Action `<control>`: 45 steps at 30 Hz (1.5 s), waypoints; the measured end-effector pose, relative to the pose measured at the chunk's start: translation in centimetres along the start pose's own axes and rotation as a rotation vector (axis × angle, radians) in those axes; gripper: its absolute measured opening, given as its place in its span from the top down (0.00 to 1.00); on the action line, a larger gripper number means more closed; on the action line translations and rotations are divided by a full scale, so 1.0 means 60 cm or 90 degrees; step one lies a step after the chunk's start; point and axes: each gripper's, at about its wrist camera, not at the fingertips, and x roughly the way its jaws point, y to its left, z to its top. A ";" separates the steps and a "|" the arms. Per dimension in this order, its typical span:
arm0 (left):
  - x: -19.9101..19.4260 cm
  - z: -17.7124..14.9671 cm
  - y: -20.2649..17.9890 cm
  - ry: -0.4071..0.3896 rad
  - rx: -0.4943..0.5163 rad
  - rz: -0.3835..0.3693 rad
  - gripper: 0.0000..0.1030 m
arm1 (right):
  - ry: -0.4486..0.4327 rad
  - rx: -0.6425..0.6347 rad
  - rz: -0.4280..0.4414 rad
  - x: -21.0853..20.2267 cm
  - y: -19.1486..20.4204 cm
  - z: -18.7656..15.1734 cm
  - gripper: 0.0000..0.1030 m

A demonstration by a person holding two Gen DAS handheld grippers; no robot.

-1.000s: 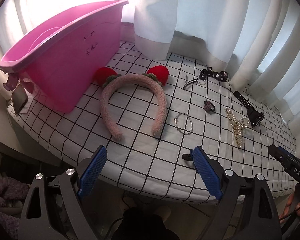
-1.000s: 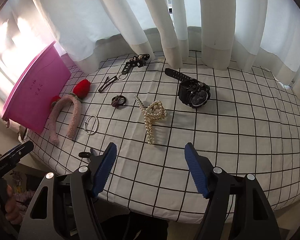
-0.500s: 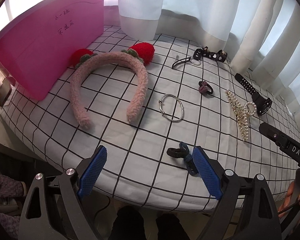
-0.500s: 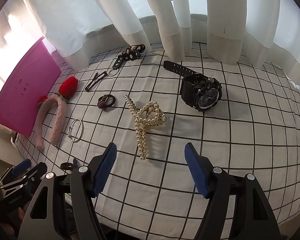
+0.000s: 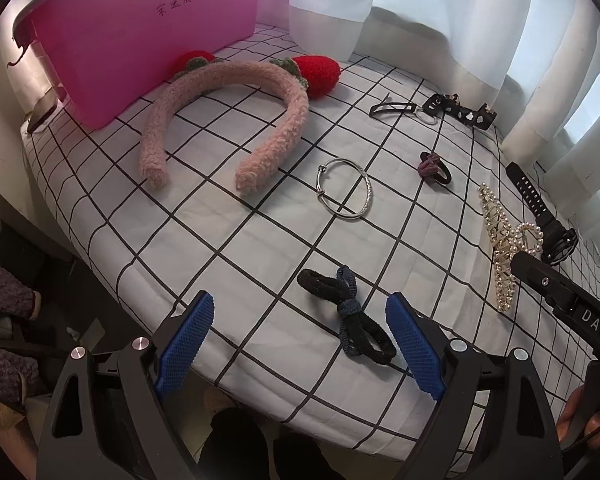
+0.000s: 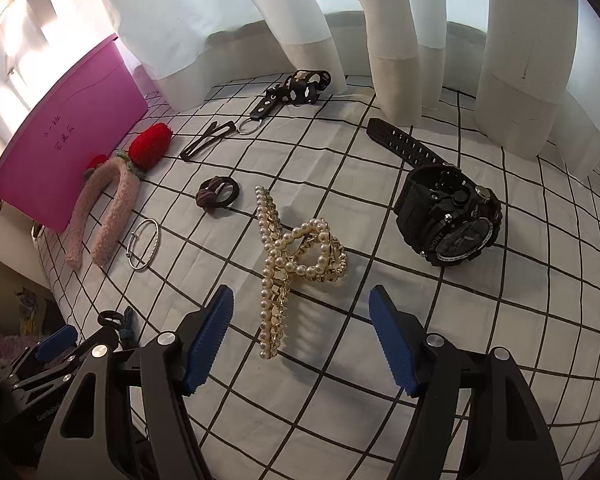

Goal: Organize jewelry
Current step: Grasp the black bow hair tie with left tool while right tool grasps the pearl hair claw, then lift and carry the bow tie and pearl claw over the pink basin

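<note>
My left gripper (image 5: 300, 344) is open and empty, low over the near table edge; a black hair tie with a blue bow (image 5: 346, 314) lies between its fingers. Beyond lie a silver bangle (image 5: 345, 188), a pink fuzzy headband with red strawberries (image 5: 224, 120) and a pink bin (image 5: 140, 40). My right gripper (image 6: 300, 340) is open and empty, its fingers either side of the near end of a pearl hair claw (image 6: 292, 264). A black sport watch (image 6: 448, 216) lies to its right, a purple hair tie (image 6: 218, 194) to its left.
A black hair clip (image 6: 208, 140) and a black strap with white charms (image 6: 296, 88) lie at the back near the white curtains (image 6: 380, 20). The checked tablecloth (image 6: 500, 320) covers the table, whose near edge drops off below both grippers. The left gripper (image 6: 56, 344) shows at lower left.
Both grippers have moved forward and down towards the table. The black hair tie now sits between the left fingers and the pearl claw between the right fingers. Nothing was grasped.
</note>
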 end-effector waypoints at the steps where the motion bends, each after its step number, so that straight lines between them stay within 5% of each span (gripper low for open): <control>1: 0.004 -0.001 -0.003 0.001 0.000 0.003 0.16 | 0.002 0.000 -0.002 0.004 -0.002 0.001 0.35; 9: 0.029 -0.009 -0.015 0.003 -0.014 0.018 0.16 | 0.018 -0.021 -0.024 0.037 -0.001 0.008 0.35; 18: 0.037 -0.010 -0.030 -0.028 0.004 0.051 0.16 | -0.011 -0.071 -0.055 0.050 0.011 0.019 0.35; 25: 0.044 -0.011 -0.037 -0.050 0.001 0.061 0.06 | -0.044 -0.118 -0.081 0.056 0.022 0.010 0.35; 33: 0.040 -0.017 -0.035 -0.077 0.001 0.058 0.08 | -0.056 -0.132 -0.076 0.052 0.023 0.005 0.40; 39: 0.023 -0.025 -0.020 -0.092 -0.009 0.062 0.36 | -0.059 -0.141 -0.059 0.050 0.032 0.000 0.55; 41: 0.018 -0.026 -0.018 -0.097 -0.002 0.058 0.62 | -0.059 -0.138 -0.053 0.049 0.032 -0.004 0.55; 45: 0.013 -0.026 -0.014 -0.092 0.005 0.045 0.86 | -0.056 -0.131 -0.038 0.042 0.032 -0.011 0.55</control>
